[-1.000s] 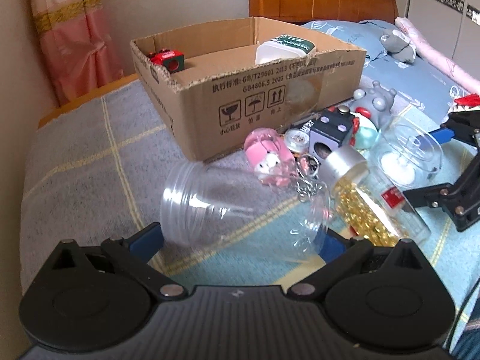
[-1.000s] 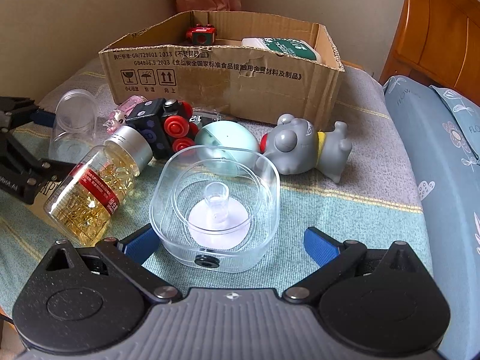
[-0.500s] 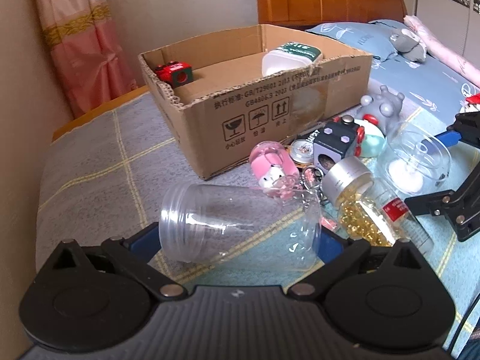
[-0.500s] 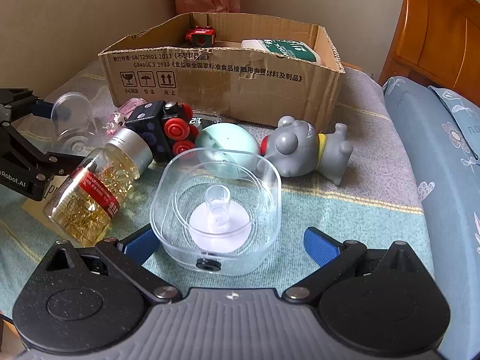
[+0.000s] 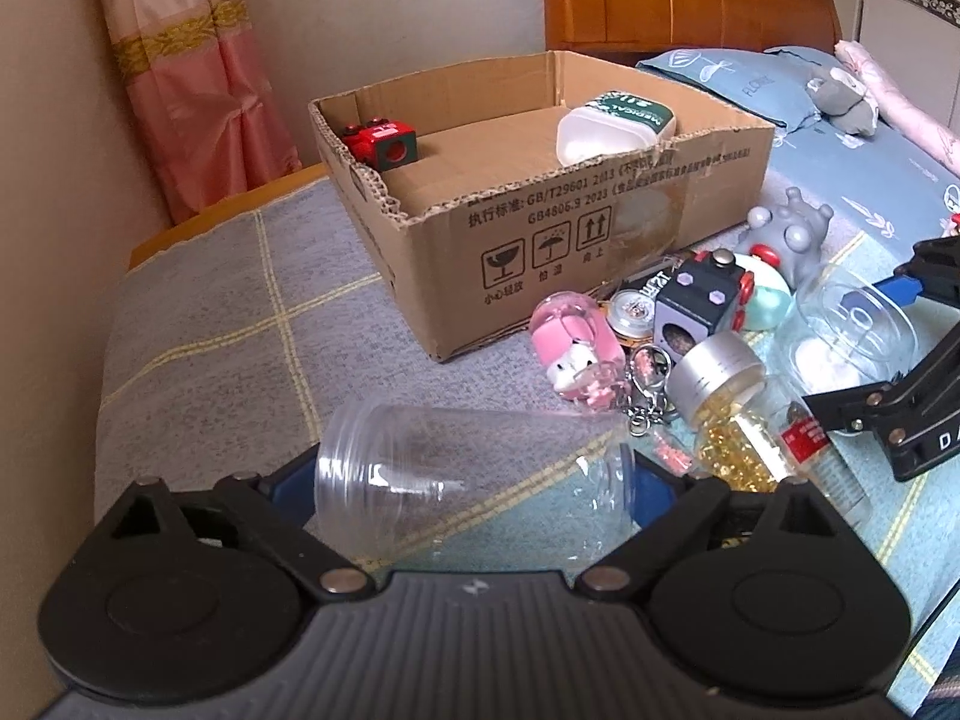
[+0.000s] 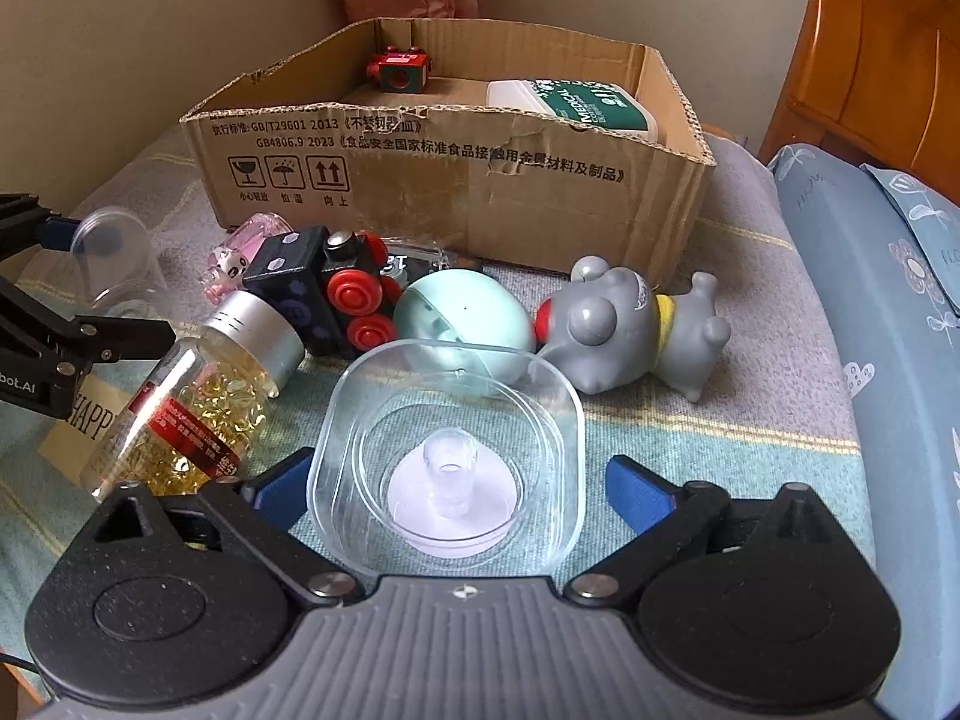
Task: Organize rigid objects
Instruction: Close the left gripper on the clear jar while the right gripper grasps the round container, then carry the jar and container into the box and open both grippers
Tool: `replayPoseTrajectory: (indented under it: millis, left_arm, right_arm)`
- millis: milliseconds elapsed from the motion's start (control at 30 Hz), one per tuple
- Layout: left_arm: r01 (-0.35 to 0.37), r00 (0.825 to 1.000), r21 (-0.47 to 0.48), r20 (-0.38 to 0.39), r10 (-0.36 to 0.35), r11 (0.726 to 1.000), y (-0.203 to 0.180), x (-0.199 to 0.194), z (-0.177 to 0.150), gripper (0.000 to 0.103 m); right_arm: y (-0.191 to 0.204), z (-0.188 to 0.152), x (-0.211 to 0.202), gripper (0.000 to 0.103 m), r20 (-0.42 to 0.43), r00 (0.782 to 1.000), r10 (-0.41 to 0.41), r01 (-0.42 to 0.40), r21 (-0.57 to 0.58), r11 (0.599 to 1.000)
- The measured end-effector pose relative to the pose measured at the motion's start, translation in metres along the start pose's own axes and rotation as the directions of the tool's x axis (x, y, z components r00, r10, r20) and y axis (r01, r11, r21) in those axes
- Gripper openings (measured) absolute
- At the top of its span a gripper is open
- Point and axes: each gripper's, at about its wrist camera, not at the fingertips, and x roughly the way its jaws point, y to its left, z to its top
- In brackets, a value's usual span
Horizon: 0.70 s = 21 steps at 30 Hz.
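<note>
Clear plastic fills the left wrist view: a lidless jar (image 5: 474,480) lies on its side across the left gripper (image 5: 474,483), its threaded mouth against one blue pad and its base against the other, so the fingers are closed on it end to end; it seems raised just off the checked bedspread (image 5: 228,324), though I cannot tell for sure. Ahead stands an open cardboard box (image 5: 540,240) holding a red cube toy (image 5: 381,144) in its far corner and a white medical tub (image 5: 615,126) with a green label; in front of the box lie a pink keychain figure (image 5: 573,354), a black cube with red buttons (image 5: 702,300) and a silver-capped bottle of yellow capsules (image 5: 738,426), close together.

In the right wrist view a clear square-rimmed container (image 6: 447,462) with a small peg at its centre sits between the fingers of the right gripper (image 6: 459,483); the left pad touches its wall, the right pad stands apart from it, so the fingers are wide and not gripping. Just behind it rest a pale green ball (image 6: 462,318) and a grey toy animal (image 6: 636,324) lying on its side, both short of the box.
</note>
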Motion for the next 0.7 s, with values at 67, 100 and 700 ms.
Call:
replayPoseTrajectory:
  millis: [67,100,700]
  left_arm:
    - [-0.005,1.000,0.003,-0.002,0.005,1.000,-0.001,-0.001,0.000,0.095]
    - [-0.005,1.000,0.002,-0.005,0.005,1.000,-0.001,-0.001,0.001,0.095]
    - [0.007,1.000,-0.024,-0.029,-0.008,1.000,-0.004,-0.039,0.020,0.093]
  right_arm:
    - [-0.001,0.001,-0.002,0.095,-0.004,1.000,0.005,-0.005,0.003,1.000]
    - [-0.001,0.001,-0.003,0.091,-0.005,1.000,0.002,-0.002,0.002,1.000]
    - [-0.010,0.003,-0.034,0.079,0.003,0.998,0.068,-0.067,-0.131,0.989]
